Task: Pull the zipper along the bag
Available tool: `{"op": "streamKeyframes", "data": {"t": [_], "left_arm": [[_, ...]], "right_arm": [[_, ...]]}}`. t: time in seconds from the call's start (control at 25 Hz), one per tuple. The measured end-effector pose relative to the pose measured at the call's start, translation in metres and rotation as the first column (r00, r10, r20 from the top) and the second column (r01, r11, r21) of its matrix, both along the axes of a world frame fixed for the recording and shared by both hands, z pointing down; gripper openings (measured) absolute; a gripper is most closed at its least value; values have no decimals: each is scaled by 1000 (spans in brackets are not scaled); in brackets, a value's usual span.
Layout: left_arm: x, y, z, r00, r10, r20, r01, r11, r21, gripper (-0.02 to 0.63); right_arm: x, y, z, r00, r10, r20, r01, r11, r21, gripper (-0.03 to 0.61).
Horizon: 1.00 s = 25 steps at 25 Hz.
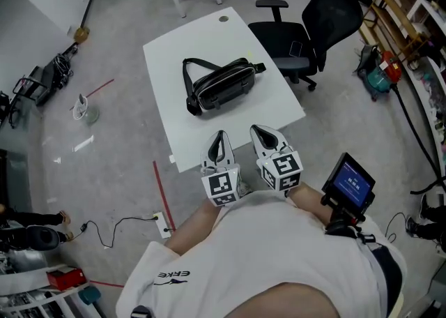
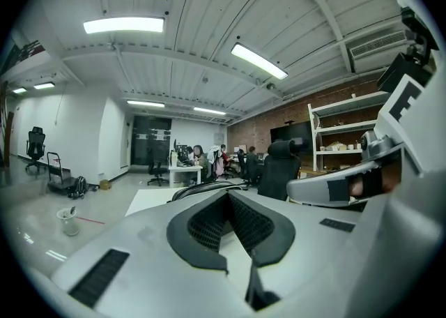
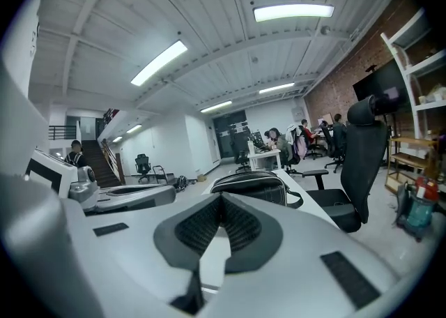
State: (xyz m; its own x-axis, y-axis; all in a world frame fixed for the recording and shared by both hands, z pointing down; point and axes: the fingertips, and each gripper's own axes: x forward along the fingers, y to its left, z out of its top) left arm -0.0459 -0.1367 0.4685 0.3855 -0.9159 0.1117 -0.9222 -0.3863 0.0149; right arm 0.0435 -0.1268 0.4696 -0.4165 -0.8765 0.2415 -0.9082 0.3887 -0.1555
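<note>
At the near edge of the table (image 1: pixel 174 51), left gripper (image 1: pixel 220 133) and right gripper (image 1: pixel 256 129) hover side by side, jaws closed on nothing, aimed at the fanny pack (image 1: pixel 219 85).

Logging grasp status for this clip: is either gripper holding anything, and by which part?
Nothing is held. The left gripper and right gripper are both shut on nothing, short of the black bag, which lies untouched on the white table.

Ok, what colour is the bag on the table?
The bag is black, slightly glossy; the head view shows it best.
</note>
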Motion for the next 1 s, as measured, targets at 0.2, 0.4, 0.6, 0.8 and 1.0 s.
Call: {"op": "streamKeyframes", "data": {"t": [0.2,0.4,0.6,0.8,1.0], "left_arm": [[-16,-24,8,1000,8,-15,-8,1000,-18,2],[-19,-44,7,999,12,-35,-13,1000,-25,2],[-16,-69,10,999,3,-36,-4,999,-32,2],[-13,-102,12,999,-25,-29,24,999,-49,2],[-8,-138,14,997,-67,-27,65,996,-68,2]], "right_arm": [[-13,-20,7,1000,25,-9,-25,1000,-9,5],[-7,-42,5,998,54,-14,-54,998,-18,5],[2,-69,6,998,64,-7,-64,998,-20,5],[21,-105,9,996,79,30,-77,996,-44,5],[51,-145,13,991,110,78,-105,992,-63,5]]}}
